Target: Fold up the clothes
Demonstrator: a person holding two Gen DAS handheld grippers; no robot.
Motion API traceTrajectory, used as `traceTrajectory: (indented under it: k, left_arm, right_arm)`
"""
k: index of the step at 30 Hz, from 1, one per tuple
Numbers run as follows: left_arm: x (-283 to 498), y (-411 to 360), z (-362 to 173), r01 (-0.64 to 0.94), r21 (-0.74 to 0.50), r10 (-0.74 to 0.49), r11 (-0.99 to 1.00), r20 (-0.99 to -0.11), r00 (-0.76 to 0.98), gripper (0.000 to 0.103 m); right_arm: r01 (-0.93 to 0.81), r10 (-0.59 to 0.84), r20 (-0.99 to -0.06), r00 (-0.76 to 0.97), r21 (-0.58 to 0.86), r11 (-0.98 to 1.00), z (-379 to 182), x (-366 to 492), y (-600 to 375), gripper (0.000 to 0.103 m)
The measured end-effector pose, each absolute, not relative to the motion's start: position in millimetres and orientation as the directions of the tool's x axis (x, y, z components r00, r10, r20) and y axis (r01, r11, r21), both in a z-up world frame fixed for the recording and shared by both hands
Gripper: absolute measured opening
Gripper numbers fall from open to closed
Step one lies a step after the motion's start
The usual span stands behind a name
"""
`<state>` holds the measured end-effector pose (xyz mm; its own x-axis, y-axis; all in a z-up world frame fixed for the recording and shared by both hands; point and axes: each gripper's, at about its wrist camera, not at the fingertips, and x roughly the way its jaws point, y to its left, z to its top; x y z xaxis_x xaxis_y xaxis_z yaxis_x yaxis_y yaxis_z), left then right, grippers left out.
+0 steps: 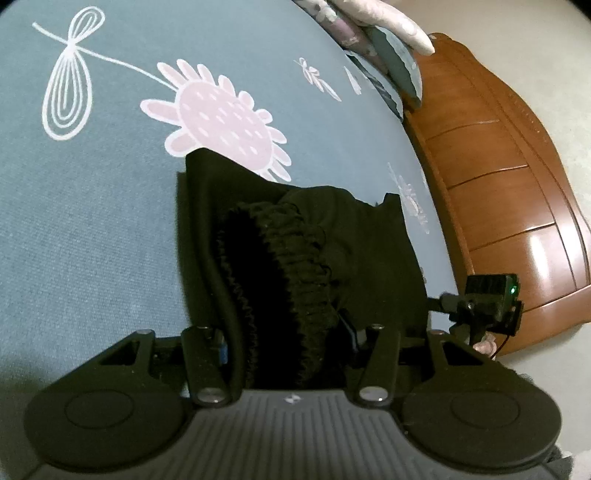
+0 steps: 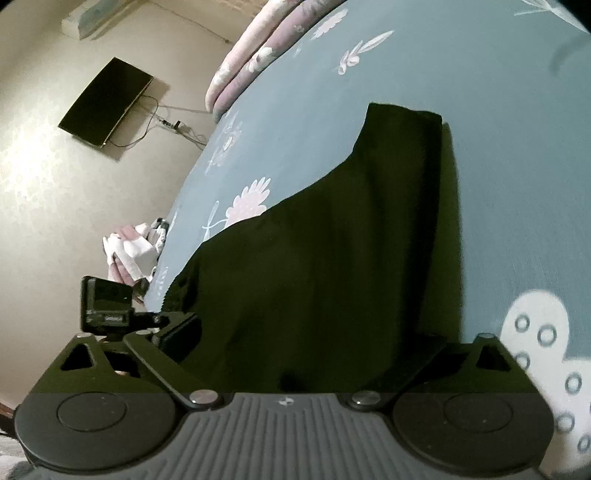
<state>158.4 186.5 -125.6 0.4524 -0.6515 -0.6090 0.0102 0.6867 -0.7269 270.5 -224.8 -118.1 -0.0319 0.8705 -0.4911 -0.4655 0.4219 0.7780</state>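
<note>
The left hand-held gripper point(image 1: 291, 332) is clenched on the gathered elastic waistband point(image 1: 295, 280) of a pair of black trousers point(image 1: 369, 240), the bunched band rising between its two arms. Only this view shows the waistband, along with the wooden bed frame point(image 1: 498, 177) and pillows point(image 1: 369, 33) at the far right. The right hand-held gripper point(image 2: 295, 354) has black cloth filling the whole gap between its arms, so it seems to be grasping the trousers point(image 2: 314, 258), though its fingertips are buried in the fabric. Its view alone shows a dark screen point(image 2: 105, 101) on the wall and a white rumpled item point(image 2: 133, 251) beside the bed. The trousers lie on the blue flowered bedsheet point(image 1: 110, 221), long axis running away from both cameras, one narrow end point(image 2: 402, 122) pointing toward the pillows. Folds in the black cloth are hard to make out
</note>
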Motion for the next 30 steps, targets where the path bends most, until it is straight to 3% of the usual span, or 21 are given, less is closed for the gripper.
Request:
traceTrajectory:
  k: [1, 4, 6, 7, 20, 30]
  left_arm:
    - [158, 186, -126, 0.009, -0.727, -0.650, 0.687, -0.609, 0.454, 0.051]
    - [158, 187, -126, 0.004, -0.730, -0.652, 0.684, -0.608, 0.453, 0.051]
    - [159, 186, -125, 0.007, -0.723, -0.648, 0.691, -0.614, 0.450, 0.051]
    - [159, 186, -125, 0.006, -0.720, -0.645, 0.694, -0.618, 0.450, 0.051]
    - [153, 167, -104, -0.001, -0.592, -0.514, 0.806, -0.701, 0.494, 0.041]
    - [150, 142, -58, 0.084, -0.530, -0.482, 0.844, -0.681, 0.552, 0.034]
  right_arm:
    - [-0.469, 0.869, -0.495, -0.025, 0.773, 0.427, -119, 272, -224, 0.093]
    - [-0.457, 0.862, -0.507, 0.005, 0.765, 0.453, -125, 274, -230, 0.069]
    - [-0.411, 0.852, -0.522, 0.031, 0.771, 0.487, -133, 279, -242, 0.028]
    - [-0.384, 0.853, -0.521, 0.035, 0.781, 0.493, -138, 281, -246, 0.020]
    - [-0.397, 0.856, -0.504, 0.114, 0.766, 0.505, -124, 257, -247, 0.019]
    - [-0.510, 0.872, -0.455, 0.179, 0.715, 0.478, -79, 218, -261, 0.019]
